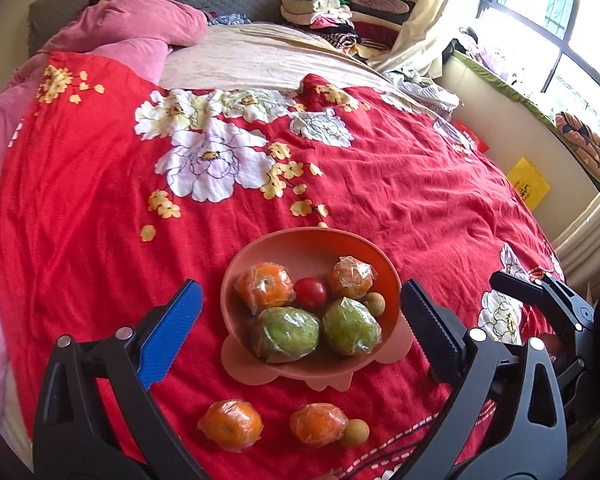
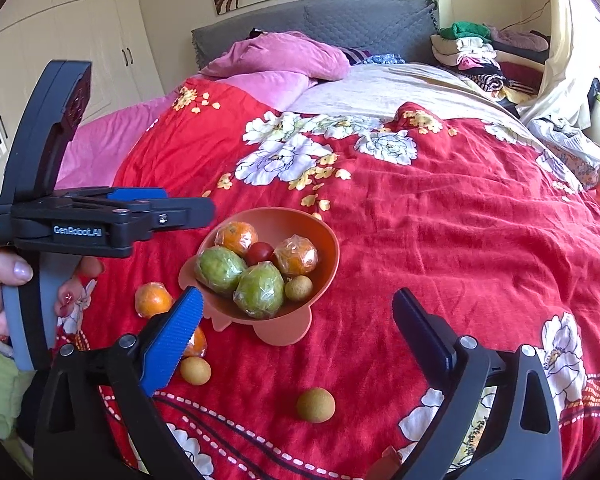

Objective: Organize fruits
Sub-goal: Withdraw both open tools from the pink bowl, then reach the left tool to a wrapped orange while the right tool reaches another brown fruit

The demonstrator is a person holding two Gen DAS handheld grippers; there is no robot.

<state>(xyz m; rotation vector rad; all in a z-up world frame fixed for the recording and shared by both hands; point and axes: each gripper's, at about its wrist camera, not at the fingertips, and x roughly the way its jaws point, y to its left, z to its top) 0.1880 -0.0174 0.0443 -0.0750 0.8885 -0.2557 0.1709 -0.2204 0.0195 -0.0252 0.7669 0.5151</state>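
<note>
While both grippers, left [image 1: 300, 312] and right [image 2: 296, 332], hover with jaws wide and empty, the pink bowl [image 1: 300, 244] on the bed holds six fruits; next likely comes gathering loose oranges [image 1: 230, 424] beside it.

A red flowered bedspread [image 2: 440, 240] covers the bed. At twelve o'clock stands a grey padded headboard [image 2: 340, 20], with a pink pillow [image 2: 284, 56] just before it. Folded clothes [image 2: 472, 54] pile up at two o'clock, white wardrobes [image 2: 72, 40] at ten.
</note>
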